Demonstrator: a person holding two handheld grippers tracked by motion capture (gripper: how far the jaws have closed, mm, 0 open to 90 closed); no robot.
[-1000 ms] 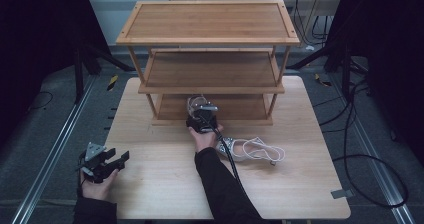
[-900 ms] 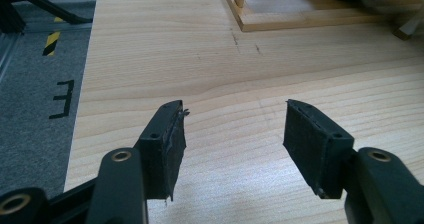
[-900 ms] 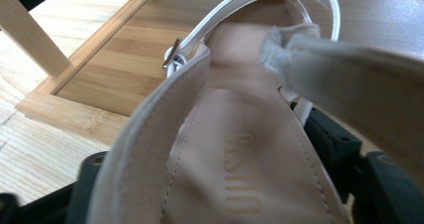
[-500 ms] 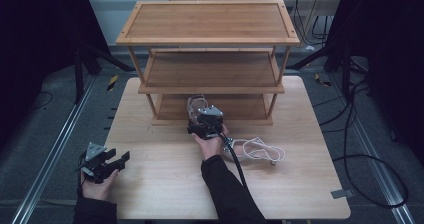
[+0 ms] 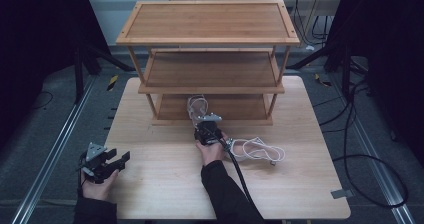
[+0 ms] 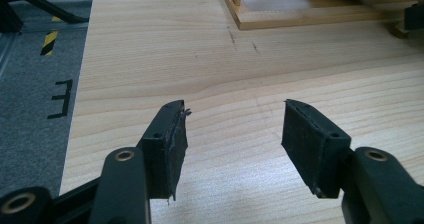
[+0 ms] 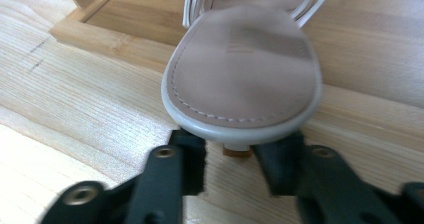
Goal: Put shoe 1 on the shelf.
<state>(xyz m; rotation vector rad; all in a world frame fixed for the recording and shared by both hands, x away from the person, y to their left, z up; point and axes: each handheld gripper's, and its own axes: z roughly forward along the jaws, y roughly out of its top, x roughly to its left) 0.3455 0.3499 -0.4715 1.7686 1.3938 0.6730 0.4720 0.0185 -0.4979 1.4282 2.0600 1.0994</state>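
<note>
The right tool [image 7: 227, 159] pinches the heel of a sandal [image 7: 242, 69] jutting ahead over the shelf's bottom board [image 7: 380, 44]. Such a low grip could let it tip. The left tool [image 6: 232, 134] gapes wide, idle.

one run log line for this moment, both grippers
left gripper: open, idle over table | right gripper: jaws on sandal heel, at shelf bottom tier | second sandal: on table
</note>
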